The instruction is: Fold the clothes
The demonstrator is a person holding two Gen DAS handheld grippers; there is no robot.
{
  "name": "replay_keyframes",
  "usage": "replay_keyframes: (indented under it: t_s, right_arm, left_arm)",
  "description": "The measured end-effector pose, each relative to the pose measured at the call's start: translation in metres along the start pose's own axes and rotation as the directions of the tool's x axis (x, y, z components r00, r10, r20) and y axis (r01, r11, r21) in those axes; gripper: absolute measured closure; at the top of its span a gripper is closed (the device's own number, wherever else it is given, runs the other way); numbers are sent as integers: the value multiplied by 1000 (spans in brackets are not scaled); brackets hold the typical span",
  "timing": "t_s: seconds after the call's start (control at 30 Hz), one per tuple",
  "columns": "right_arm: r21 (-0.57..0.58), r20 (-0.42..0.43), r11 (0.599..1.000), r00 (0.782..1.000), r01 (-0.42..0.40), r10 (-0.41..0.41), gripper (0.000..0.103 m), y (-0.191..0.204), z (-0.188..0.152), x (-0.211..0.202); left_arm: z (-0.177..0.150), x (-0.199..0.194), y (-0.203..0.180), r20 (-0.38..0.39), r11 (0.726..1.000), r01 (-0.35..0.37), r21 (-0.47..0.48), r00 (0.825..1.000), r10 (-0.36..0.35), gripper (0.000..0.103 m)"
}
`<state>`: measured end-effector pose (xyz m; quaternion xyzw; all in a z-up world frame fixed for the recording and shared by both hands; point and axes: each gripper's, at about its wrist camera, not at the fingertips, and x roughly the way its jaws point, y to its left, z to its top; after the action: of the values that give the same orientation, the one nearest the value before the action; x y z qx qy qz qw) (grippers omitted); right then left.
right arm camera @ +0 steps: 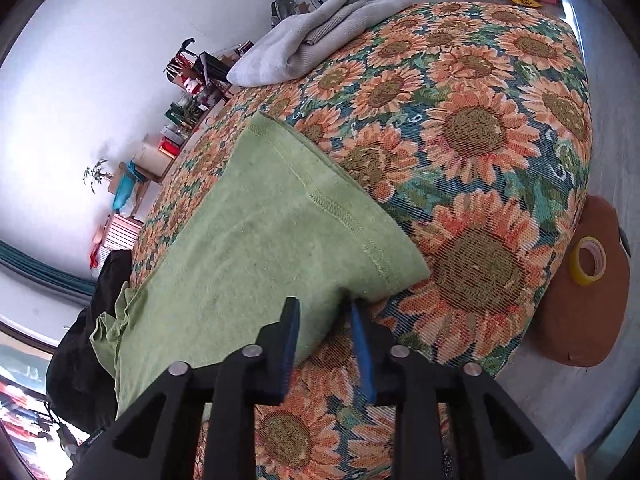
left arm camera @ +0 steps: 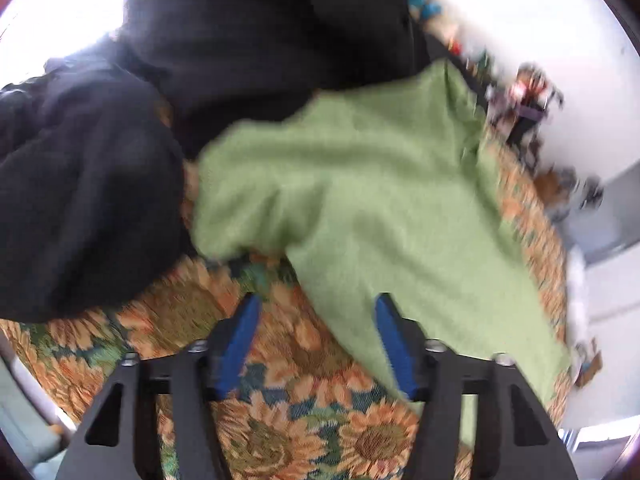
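A green garment [left arm camera: 372, 184] lies spread on the sunflower-patterned cloth [left arm camera: 304, 408] that covers the table. My left gripper [left arm camera: 316, 304] is open, just short of the garment's near edge, with nothing between its blue pads. In the right wrist view the same green garment [right arm camera: 256, 248] shows its stitched hem. My right gripper [right arm camera: 324, 306] has its jaws apart around the garment's near corner, and the fabric sits between the blue pads. The left wrist view is blurred.
A black garment [left arm camera: 92, 200] is heaped left of the green one. A grey garment [right arm camera: 316, 36] lies at the far end of the sunflower cloth [right arm camera: 480, 128]. A brown stool [right arm camera: 580, 300] with a yellow tape roll [right arm camera: 588, 260] stands to the right. Shelves of clutter [right arm camera: 188, 92] line the wall.
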<state>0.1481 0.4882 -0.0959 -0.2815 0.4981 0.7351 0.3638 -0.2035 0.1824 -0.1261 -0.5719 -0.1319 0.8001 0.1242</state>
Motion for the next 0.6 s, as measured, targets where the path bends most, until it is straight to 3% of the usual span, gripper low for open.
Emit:
replay_keyframes:
  t_s: [0.03, 0.13, 0.17, 0.2, 0.23, 0.27, 0.3, 0.47, 0.53, 0.6]
  right_arm:
    - [-7, 0, 1000, 1000, 17, -17, 66, 4, 2, 2]
    - [-23, -1, 997, 998, 68, -68, 64, 12, 7, 7]
    - [-21, 0, 997, 998, 68, -68, 63, 13, 9, 9]
    - [-18, 6, 998, 998, 64, -64, 68, 11, 10, 11]
    - [-15, 16, 998, 998, 60, -60, 84, 9, 11, 12]
    - [-15, 29, 999, 999, 43, -42, 92, 5, 10, 11]
    - [-22, 36, 1000, 999, 6, -6, 93, 1, 8, 7]
    - [-107, 117, 983, 979, -152, 165, 96, -3, 2, -35]
    - [-147, 169, 957, 947, -250, 273, 97, 6, 4, -72]
    - [-228, 254, 925, 899, -304, 358, 99, 20, 1, -120]
  left_arm:
    - [0, 8, -5, -23, 1000, 6, 10, 1000, -6, 47]
    - [5, 16, -24, 34, 996, -55, 73, 998, 53, 49]
    - [6, 17, -30, 55, 994, -66, 90, 997, 61, 56]
    - [6, 15, -33, 75, 993, -66, 97, 995, 59, 60]
    - [6, 14, -36, 95, 992, -66, 103, 994, 57, 69]
    - [6, 13, -38, 114, 992, -67, 110, 992, 54, 88]
    - [10, 10, -35, 126, 993, -46, 106, 992, 32, 95]
    - [15, -6, -19, 120, 990, 134, 38, 983, -138, 96]
    - [17, -16, -15, 126, 980, 199, 22, 972, -200, 96]
    - [18, -60, -2, 157, 944, 326, 59, 930, -331, 96]
